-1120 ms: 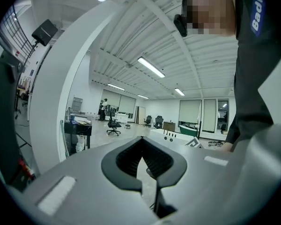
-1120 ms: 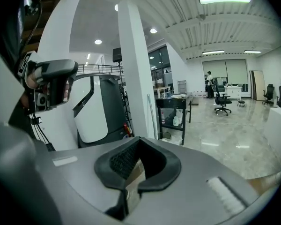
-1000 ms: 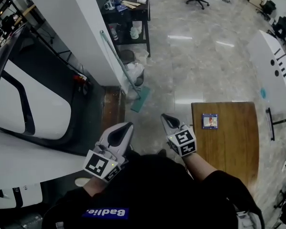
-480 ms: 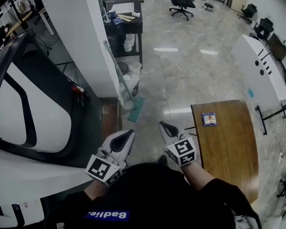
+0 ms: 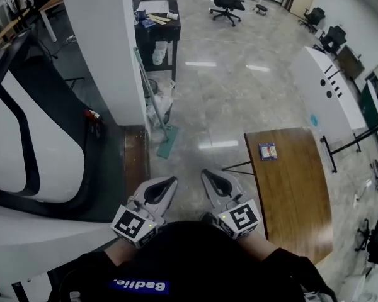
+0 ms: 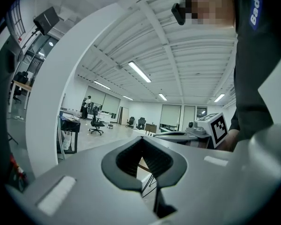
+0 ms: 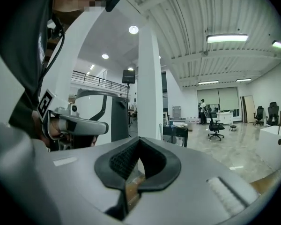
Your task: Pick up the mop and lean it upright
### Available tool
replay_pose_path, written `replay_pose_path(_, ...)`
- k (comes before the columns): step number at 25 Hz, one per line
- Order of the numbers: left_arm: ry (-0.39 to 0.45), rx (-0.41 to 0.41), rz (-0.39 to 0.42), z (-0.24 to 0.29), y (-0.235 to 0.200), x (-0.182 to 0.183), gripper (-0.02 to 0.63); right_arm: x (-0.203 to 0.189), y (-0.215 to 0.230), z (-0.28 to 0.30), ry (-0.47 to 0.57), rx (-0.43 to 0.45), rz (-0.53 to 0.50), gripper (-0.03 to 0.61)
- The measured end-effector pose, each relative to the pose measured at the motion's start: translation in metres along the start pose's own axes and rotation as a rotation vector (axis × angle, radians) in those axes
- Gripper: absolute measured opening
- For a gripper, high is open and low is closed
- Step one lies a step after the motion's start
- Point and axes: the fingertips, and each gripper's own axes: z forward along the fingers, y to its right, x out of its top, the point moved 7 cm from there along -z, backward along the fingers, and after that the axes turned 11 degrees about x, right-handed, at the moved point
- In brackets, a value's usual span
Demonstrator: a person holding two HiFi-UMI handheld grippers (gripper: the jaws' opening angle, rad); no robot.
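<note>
**Both grippers shut and empty; mop stands at the white pillar**

The mop (image 5: 167, 141) stands at the near corner of the white pillar (image 5: 104, 49). Its teal head lies flat on the floor just off the pillar's base, and its long handle slants up along the pillar's edge. It appears to lean on the pillar, though the head view is too small to show the contact.

The left gripper (image 5: 164, 186) and the right gripper (image 5: 210, 178) are side by side close to the person's body, well short of the pillar and of the mop. Each has its jaws closed tip to tip with nothing between them.

A black cart (image 5: 156, 33) stands behind the pillar. A wooden table (image 5: 296, 194) stands well to the pillar's right, beside the right gripper.
</note>
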Motion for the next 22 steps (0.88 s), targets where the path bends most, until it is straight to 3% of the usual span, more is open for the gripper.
replay_pose_path(14,0.011,0.038,0.097,0.028,0.047,0.019,0.012,0.007,0.027,-0.031,0.085,0.102,0.048,0.002)
replay_pose_path(22,-0.006,0.069,0.116,0.033,0.060,0.015,0.012,0.006,0.035,-0.033,0.076,0.135,0.072,0.003)
